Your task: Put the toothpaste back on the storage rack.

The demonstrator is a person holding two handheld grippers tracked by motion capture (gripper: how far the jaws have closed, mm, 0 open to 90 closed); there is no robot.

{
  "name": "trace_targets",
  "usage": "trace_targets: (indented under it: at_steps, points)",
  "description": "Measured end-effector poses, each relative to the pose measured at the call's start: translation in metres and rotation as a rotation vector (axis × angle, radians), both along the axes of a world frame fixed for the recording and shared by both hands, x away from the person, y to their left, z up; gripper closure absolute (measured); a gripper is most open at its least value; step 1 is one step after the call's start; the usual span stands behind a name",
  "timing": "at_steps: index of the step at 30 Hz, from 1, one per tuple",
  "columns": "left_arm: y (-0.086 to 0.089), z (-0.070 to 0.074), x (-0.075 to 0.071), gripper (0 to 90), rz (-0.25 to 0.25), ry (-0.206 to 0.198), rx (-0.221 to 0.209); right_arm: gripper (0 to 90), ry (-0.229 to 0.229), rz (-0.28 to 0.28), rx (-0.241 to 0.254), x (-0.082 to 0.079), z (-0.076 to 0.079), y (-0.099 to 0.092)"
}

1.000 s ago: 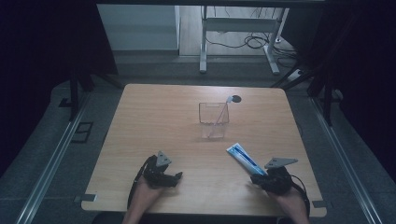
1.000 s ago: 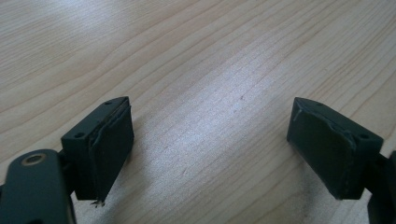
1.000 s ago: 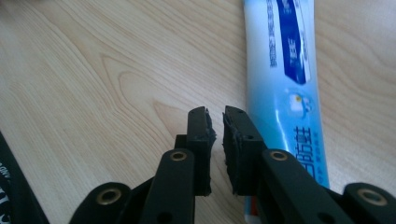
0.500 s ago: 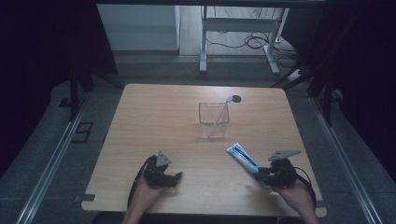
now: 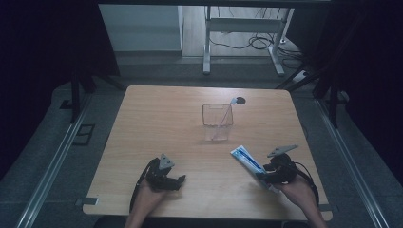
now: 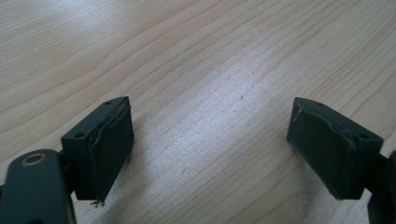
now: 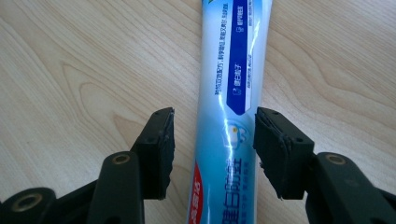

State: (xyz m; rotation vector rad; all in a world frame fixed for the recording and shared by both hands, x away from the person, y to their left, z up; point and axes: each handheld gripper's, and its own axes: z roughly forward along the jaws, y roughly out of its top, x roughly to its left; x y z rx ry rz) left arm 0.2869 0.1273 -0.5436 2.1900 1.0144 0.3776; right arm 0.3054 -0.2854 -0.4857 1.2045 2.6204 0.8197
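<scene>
Table point(image 5: 157, 123) came first: a wooden top, mostly bare. Near its far middle stood a clear cup point(image 5: 217, 116) with a thin stick leaning inside, probably a toothbrush, though the high view was too dim to be sure. A toothpaste tube point(image 7: 233, 93) lay flat near the right front edge, well apart from the cup. The right gripper point(image 7: 212, 140) sat around the tube, jaws apart on either side with a gap showing, so nothing was clamped or lifted yet. The left gripper point(image 6: 210, 140) rested low over bare wood, jaws wide and empty. The work looked barely started; the grasp and whatever followed remained.
</scene>
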Motion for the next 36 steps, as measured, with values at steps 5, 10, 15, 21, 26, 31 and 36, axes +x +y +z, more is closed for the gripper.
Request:
trace_targets:
  at_steps: [5, 10, 15, 21, 26, 31, 36]
  points:
    - [0.0, 0.0, 0.0, 14.6, 0.0, 0.0, 0.0, 46.5, 0.027, 0.011, -0.049, 0.008, 0.0, 0.008]
    - [0.0, 0.0, 0.0, 14.6, -0.001, 0.001, 0.003, 46.0, 0.06, 0.017, -0.091, 0.018, -0.002, 0.015]
    - [0.0, 0.0, 0.0, 14.6, -0.001, 0.001, 0.003, 45.8, 0.097, 0.02, -0.127, 0.026, -0.005, 0.02]
    - [0.0, 0.0, 0.0, 14.6, 0.001, 0.001, 0.0, 45.9, 0.119, 0.026, -0.161, 0.033, -0.008, 0.025]
    - [0.0, 0.0, 0.0, 14.6, -0.002, 0.002, 0.004, 45.6, 0.141, 0.027, -0.187, 0.042, -0.01, 0.032]
    - [0.0, 0.0, 0.0, 14.6, 0.0, 0.002, 0.001, 44.5, 0.171, 0.031, -0.24, 0.05, -0.012, 0.041]
    - [0.0, 0.0, 0.0, 14.6, -0.002, 0.003, 0.004, 44.7, 0.214, 0.041, -0.29, 0.058, -0.014, 0.049]
